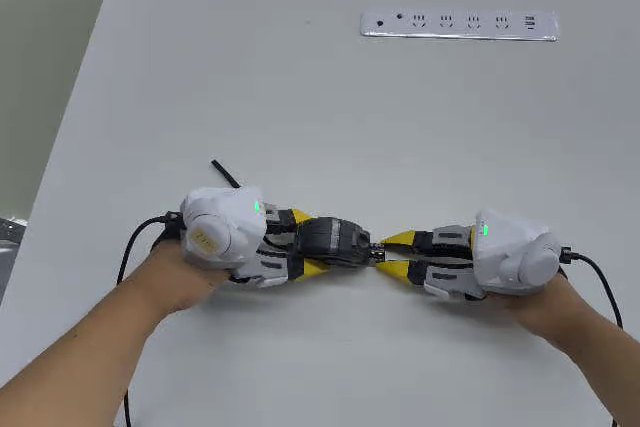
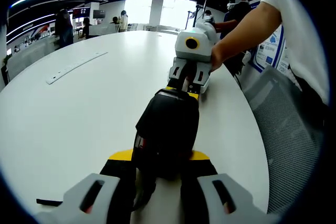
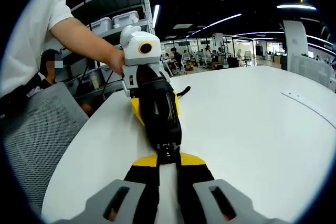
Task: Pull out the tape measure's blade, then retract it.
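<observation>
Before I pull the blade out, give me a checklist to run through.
1. Left gripper shut on tape measure: ok.
2. Right gripper shut on blade tip: ok.
3. Blade tip at the case, nothing drawn out yet: ok.
4. Grippers facing each other in one line: ok.
5. Power strip far from the pull path: ok.
6. Blade lock released: cannot tell.

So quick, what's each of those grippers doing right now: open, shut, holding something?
Left gripper: shut on the tape measure, around its body.
Right gripper: shut on the blade tip.
</observation>
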